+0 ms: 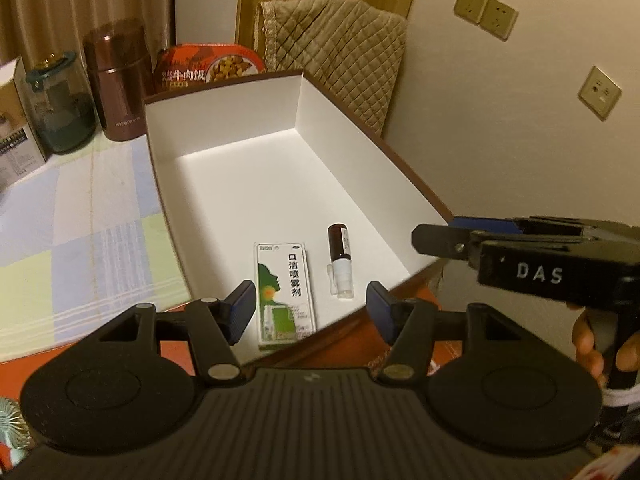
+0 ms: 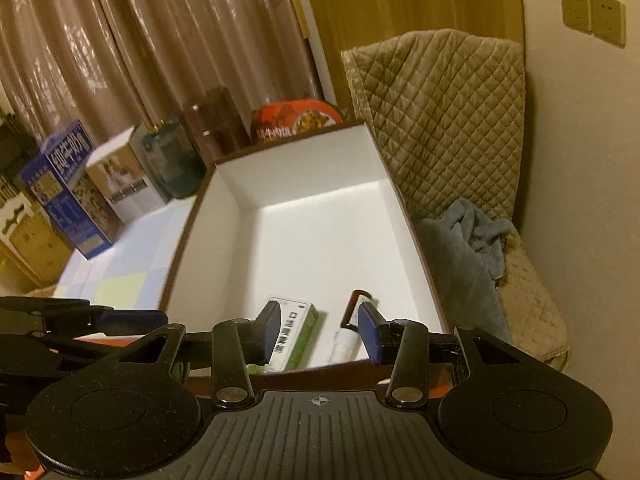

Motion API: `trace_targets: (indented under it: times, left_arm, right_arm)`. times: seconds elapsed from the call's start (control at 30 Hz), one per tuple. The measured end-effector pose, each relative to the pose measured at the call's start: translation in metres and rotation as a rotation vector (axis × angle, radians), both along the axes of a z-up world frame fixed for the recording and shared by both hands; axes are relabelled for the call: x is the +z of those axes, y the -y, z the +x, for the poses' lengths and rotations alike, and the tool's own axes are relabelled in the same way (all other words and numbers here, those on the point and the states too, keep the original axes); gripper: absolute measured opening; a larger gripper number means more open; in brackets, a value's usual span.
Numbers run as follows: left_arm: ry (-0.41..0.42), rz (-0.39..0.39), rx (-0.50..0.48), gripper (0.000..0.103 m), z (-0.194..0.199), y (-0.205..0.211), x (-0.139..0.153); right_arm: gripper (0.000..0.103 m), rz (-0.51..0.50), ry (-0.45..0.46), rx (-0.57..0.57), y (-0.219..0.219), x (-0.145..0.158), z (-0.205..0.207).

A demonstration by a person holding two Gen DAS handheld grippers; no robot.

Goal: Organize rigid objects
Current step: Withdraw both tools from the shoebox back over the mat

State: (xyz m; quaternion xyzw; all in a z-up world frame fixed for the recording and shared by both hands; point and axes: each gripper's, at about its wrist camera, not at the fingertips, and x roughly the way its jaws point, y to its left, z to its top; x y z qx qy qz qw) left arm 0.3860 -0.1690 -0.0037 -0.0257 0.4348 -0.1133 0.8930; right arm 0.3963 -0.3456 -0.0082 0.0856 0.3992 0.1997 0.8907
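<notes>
A green-and-white medicine carton [image 1: 285, 292] and a small brown spray bottle [image 1: 339, 261] lie side by side at the near end of a white-lined box [image 1: 224, 136] on the checked-cloth desk [image 1: 80, 216], both grippers, left [image 1: 310, 308] and right [image 2: 318, 330], hovering part-open and empty, beige wall [image 1: 500, 128] beyond.

White-lined brown box [image 1: 256, 184]; green-white carton [image 1: 285, 288]; pastel checked tablecloth [image 1: 80, 240].
</notes>
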Motion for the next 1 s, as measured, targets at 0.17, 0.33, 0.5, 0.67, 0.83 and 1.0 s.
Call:
trace_targets:
  times: [0.17, 0.33, 0.5, 0.67, 0.83, 1.0]
  left_arm:
    - [0.024, 0.011, -0.018, 0.059, -0.031, -0.017, 0.01]
    - [0.04, 0.013, -0.032, 0.059, -0.061, -0.034, 0.017]
    - [0.052, 0.016, -0.043, 0.059, -0.086, -0.052, 0.023]
    - [0.059, 0.014, -0.054, 0.059, -0.108, -0.068, 0.028]
    - [0.062, 0.014, -0.058, 0.059, -0.13, -0.084, 0.03]
    - [0.046, 0.016, -0.04, 0.059, -0.15, -0.106, 0.024]
  right_arm:
    - [0.04, 0.002, 0.028, -0.007, -0.006, 0.013, -0.031]
    - [0.041, 0.008, 0.025, -0.022, -0.015, 0.018, -0.062]
    - [0.042, 0.008, 0.026, -0.029, -0.024, 0.022, -0.091]
    - [0.044, 0.002, 0.027, -0.035, -0.037, 0.027, -0.115]
    - [0.046, -0.004, 0.025, -0.032, -0.049, 0.028, -0.134]
    - [0.052, -0.006, 0.01, -0.023, -0.066, 0.022, -0.15]
